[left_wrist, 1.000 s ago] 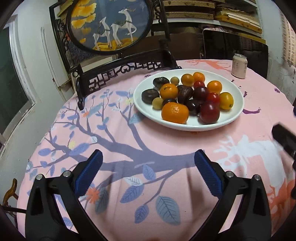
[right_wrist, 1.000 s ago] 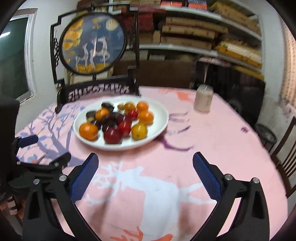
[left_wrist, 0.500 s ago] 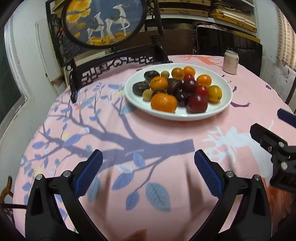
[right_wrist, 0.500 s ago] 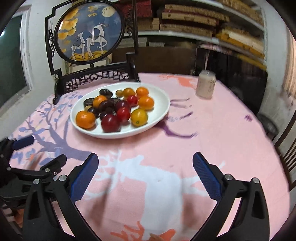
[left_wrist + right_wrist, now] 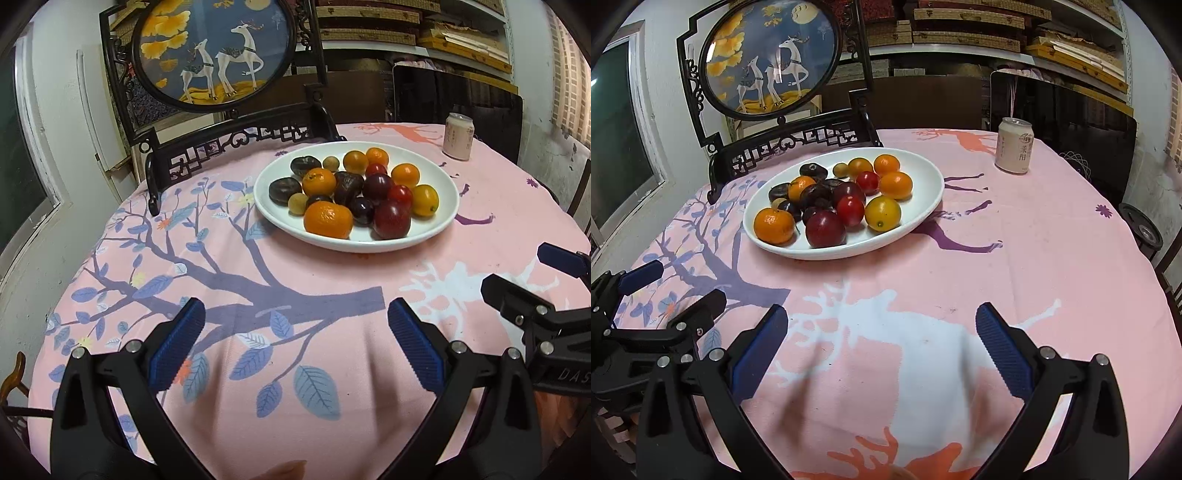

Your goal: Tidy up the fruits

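A wide white oval ceramic plate (image 5: 436,225) on the round pink tree-and-deer printed tablecloth (image 5: 258,295) holds glossy orange mandarins (image 5: 328,219), dark red plums (image 5: 391,224), near-black fruits and small yellow ones, heaped touching; a pale drink can (image 5: 1014,146) stands well apart near the far edge; bare cloth lies between plate and both tongs; left gripper (image 5: 293,345) and right gripper (image 5: 881,338) gape wide, holding nothing.

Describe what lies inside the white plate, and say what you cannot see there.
The white plate holds a heap of fruit: oranges, red plums, dark fruits and a yellow one. Whatever sits beneath the heap, and the plate's middle, is covered.
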Demonstrator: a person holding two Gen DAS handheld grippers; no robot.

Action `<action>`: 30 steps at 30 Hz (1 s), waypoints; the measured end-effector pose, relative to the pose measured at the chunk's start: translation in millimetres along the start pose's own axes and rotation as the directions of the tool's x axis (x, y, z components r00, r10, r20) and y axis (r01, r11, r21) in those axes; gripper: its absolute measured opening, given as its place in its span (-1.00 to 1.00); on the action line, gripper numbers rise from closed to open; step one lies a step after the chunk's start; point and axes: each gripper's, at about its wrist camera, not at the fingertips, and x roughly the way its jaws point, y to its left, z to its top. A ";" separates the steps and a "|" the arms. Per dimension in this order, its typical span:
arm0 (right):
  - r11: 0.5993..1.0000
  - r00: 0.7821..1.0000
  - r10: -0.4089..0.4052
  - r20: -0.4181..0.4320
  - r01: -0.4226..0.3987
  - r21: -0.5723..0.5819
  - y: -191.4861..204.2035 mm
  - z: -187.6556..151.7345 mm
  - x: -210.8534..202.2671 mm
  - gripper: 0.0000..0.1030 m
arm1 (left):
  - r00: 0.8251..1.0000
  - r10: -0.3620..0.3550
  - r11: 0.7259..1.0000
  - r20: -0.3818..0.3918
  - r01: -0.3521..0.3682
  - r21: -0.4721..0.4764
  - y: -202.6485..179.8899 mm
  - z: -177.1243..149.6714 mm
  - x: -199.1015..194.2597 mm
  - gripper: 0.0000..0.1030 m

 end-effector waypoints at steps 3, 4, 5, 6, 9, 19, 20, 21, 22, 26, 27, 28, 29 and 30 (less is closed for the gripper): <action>1.000 1.000 0.008 0.010 -0.008 0.002 0.0 0.7 -2.1 0.97 | 1.000 -0.005 1.000 -0.001 0.005 0.000 0.1 0.0 0.4 0.96; 1.000 1.000 0.007 0.013 -0.007 0.002 0.0 0.7 -2.6 0.97 | 1.000 -0.004 1.000 -0.001 0.004 0.002 0.0 -0.1 0.6 0.96; 1.000 1.000 0.007 0.013 -0.007 0.002 0.3 0.6 -2.6 0.97 | 1.000 -0.004 1.000 -0.001 0.004 0.001 0.1 -0.1 0.3 0.96; 1.000 1.000 0.008 0.011 -0.008 0.003 0.1 0.6 -2.3 0.97 | 1.000 -0.003 1.000 0.000 0.003 0.000 0.0 -0.1 0.2 0.96; 1.000 1.000 0.012 0.006 -0.012 0.008 -0.6 0.6 -2.5 0.97 | 1.000 -0.006 1.000 -0.001 0.006 0.000 -0.1 -0.1 0.4 0.96; 1.000 1.000 0.013 0.005 -0.013 0.008 0.0 0.4 -2.7 0.97 | 1.000 -0.013 1.000 -0.008 0.013 -0.003 0.2 -0.1 1.2 0.96; 1.000 1.000 0.013 0.005 -0.013 0.008 -0.1 0.4 -2.7 0.97 | 1.000 -0.012 1.000 -0.008 0.012 -0.003 0.0 -0.1 1.1 0.96; 1.000 1.000 0.014 0.005 -0.014 0.008 -0.1 0.4 -2.8 0.97 | 1.000 -0.012 1.000 -0.007 0.012 -0.003 0.3 -0.1 1.4 0.96; 1.000 1.000 0.014 0.004 -0.014 0.008 0.0 0.3 -2.6 0.97 | 1.000 -0.012 1.000 -0.008 0.012 -0.002 0.2 -0.1 1.5 0.96; 1.000 1.000 0.013 0.005 -0.013 0.008 0.0 0.3 -2.6 0.97 | 1.000 -0.013 1.000 -0.008 0.013 -0.003 -0.1 -0.2 1.4 0.96; 1.000 1.000 0.013 0.005 -0.013 0.008 0.0 0.3 -2.8 0.97 | 1.000 -0.013 1.000 -0.009 0.013 -0.003 -0.2 -0.2 1.4 0.96; 1.000 1.000 0.013 0.005 -0.013 0.008 0.0 0.3 -2.6 0.97 | 1.000 -0.013 1.000 -0.008 0.013 -0.003 0.3 -0.2 1.2 0.96; 1.000 1.000 0.013 0.005 -0.013 0.007 0.0 0.3 -2.5 0.97 | 1.000 -0.012 1.000 -0.008 0.012 -0.003 0.2 -0.2 1.2 0.96; 1.000 1.000 0.013 0.005 -0.013 0.007 0.0 0.3 -2.6 0.97 | 1.000 -0.012 1.000 -0.008 0.012 -0.002 0.2 -0.2 1.2 0.96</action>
